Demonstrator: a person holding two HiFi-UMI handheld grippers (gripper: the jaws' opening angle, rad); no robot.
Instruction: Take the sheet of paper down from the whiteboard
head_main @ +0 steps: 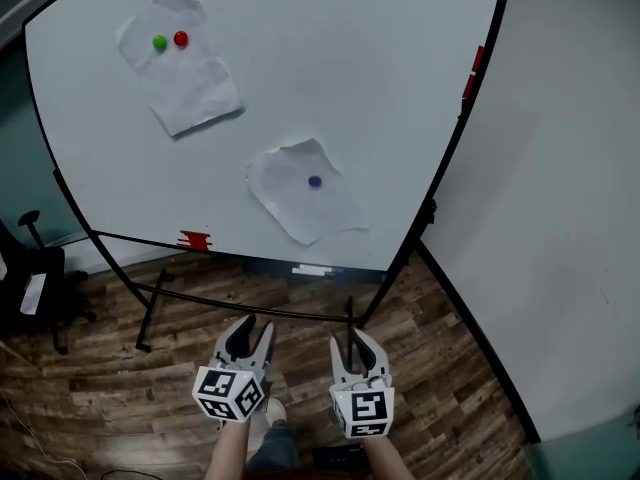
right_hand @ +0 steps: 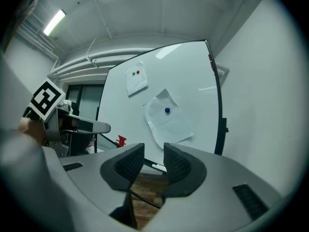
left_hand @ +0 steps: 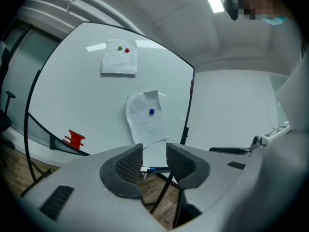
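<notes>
A whiteboard (head_main: 300,68) on a stand carries two crumpled white sheets. The lower sheet (head_main: 300,208) is pinned by a blue magnet (head_main: 315,181); the upper sheet (head_main: 185,78) by a green magnet (head_main: 159,42) and a red magnet (head_main: 180,38). My left gripper (head_main: 255,326) and right gripper (head_main: 350,340) are side by side low in the head view, well short of the board, both open with nothing between the jaws. The left gripper view shows the left gripper (left_hand: 154,156) below the lower sheet (left_hand: 145,122). In the right gripper view the right gripper (right_hand: 153,153) points at that sheet (right_hand: 169,120).
A red object (head_main: 194,239) and a marker (head_main: 312,269) lie on the board's tray. The black stand legs (head_main: 150,313) reach onto the wooden floor (head_main: 450,388). A black chair (head_main: 30,288) stands at the left, a plain wall (head_main: 560,218) at the right.
</notes>
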